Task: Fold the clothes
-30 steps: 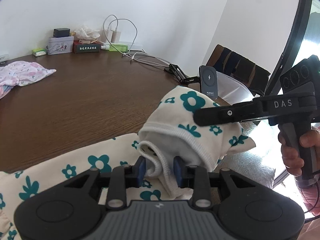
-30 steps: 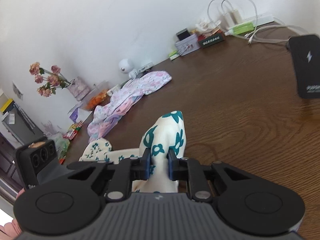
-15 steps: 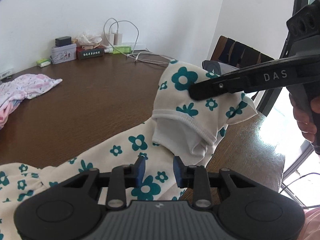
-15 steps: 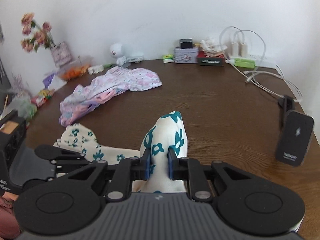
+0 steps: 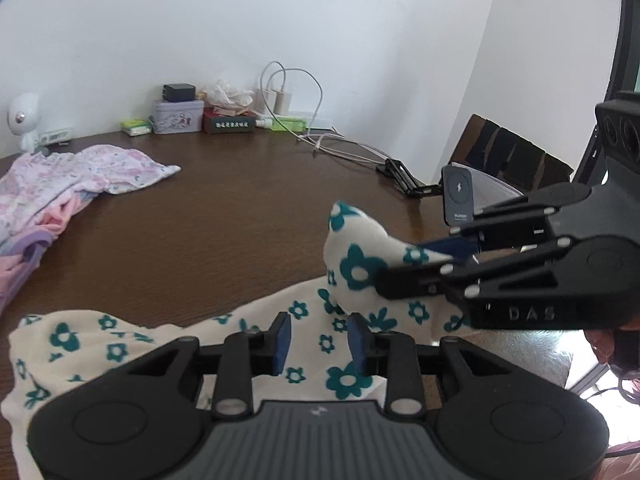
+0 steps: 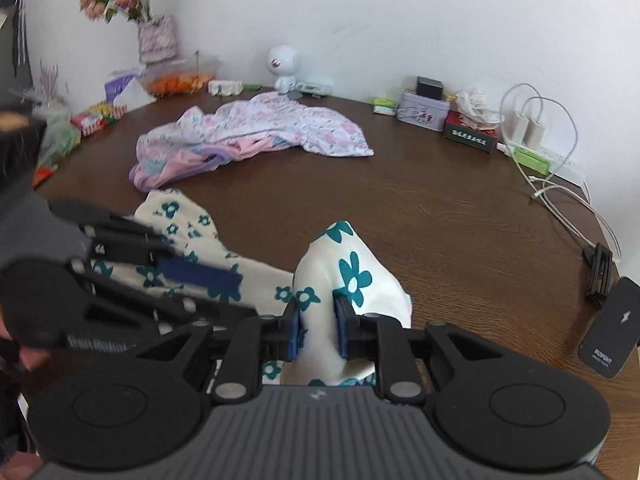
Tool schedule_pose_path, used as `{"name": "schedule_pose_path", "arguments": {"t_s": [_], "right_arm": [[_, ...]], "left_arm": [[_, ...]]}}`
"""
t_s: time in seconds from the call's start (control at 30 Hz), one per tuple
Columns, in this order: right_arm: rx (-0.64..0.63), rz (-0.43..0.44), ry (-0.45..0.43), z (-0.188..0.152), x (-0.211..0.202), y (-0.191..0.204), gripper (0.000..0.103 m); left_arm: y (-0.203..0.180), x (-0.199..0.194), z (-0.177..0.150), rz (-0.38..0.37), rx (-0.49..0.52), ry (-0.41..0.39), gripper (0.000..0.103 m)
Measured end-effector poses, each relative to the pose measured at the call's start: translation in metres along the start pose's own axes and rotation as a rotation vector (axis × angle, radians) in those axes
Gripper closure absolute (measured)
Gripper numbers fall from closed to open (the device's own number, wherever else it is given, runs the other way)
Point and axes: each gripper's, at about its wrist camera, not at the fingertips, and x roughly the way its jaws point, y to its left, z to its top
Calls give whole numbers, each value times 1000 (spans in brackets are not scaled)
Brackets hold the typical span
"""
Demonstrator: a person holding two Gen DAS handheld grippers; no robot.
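The right gripper (image 6: 316,330) pinches a bunched bit of the flowery cloth (image 6: 344,276) and its jaws are opening a little. The left gripper (image 5: 318,338) is opening above the cloth, holding nothing. The cloth lies on the brown worktop (image 5: 192,232).

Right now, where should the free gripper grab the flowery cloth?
Judging by its pose, grip the floral garment at its flat corner lying on the wooden table, coming from above. The right gripper already pinches the raised bunch; the left gripper, opening, holds nothing.
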Motion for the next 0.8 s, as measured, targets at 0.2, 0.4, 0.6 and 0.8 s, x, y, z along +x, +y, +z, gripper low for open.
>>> {"name": "schedule_pose_path", "arguments": {"t_s": [0.2, 0.4, 0.6, 0.8], "right_arm": [[-29, -6, 0, -5, 12, 24, 78], [-42, -45, -57, -21, 18, 43, 70], [-60, -32, -97, -28, 15, 48, 55], [-39, 114, -136, -36, -19, 29, 40]], "left_arm": [[15, -15, 19, -21, -55, -56, 68], [4, -6, 32, -91, -12, -47, 74], [-13, 13, 36, -160, 34, 8, 87], [-11, 27, 33, -106, 35, 57, 88]]}}
